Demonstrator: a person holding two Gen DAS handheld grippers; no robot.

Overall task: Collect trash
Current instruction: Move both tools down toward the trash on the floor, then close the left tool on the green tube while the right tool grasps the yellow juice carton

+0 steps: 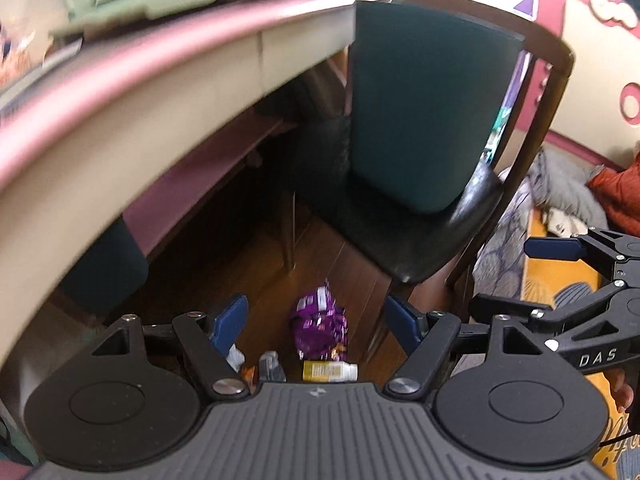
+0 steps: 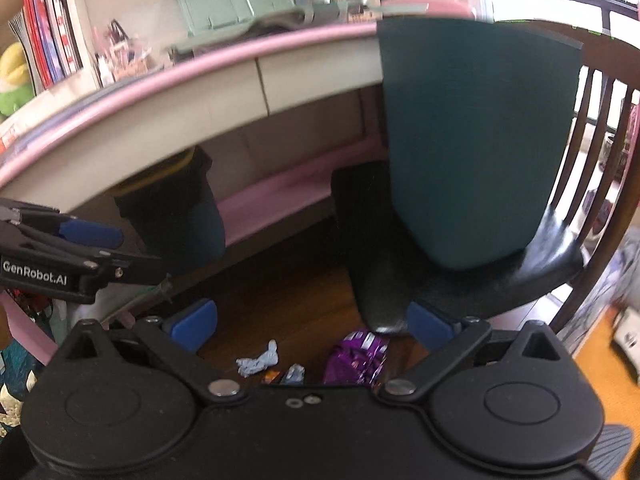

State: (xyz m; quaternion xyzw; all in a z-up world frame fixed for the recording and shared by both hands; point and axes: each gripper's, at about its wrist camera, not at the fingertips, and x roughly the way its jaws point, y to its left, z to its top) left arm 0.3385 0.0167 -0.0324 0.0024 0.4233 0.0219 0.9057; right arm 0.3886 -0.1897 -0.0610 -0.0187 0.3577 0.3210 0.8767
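Observation:
Trash lies on the wooden floor under a desk. A crumpled purple foil wrapper (image 1: 318, 324) lies by the chair leg; it also shows in the right wrist view (image 2: 356, 358). A small yellow bottle (image 1: 330, 371) lies on its side below it. A crumpled pale blue tissue (image 2: 258, 360) and a small clear wrapper (image 2: 294, 374) lie to the left. My left gripper (image 1: 316, 322) is open and empty, high above the trash. My right gripper (image 2: 312, 326) is open and empty, also above it.
A dark chair (image 1: 420, 128) with a teal back stands pushed towards a pink-edged desk (image 1: 120, 92). A dark bin or bag (image 2: 180, 208) stands under the desk. A yellow rug (image 1: 560, 276) and cushions lie to the right.

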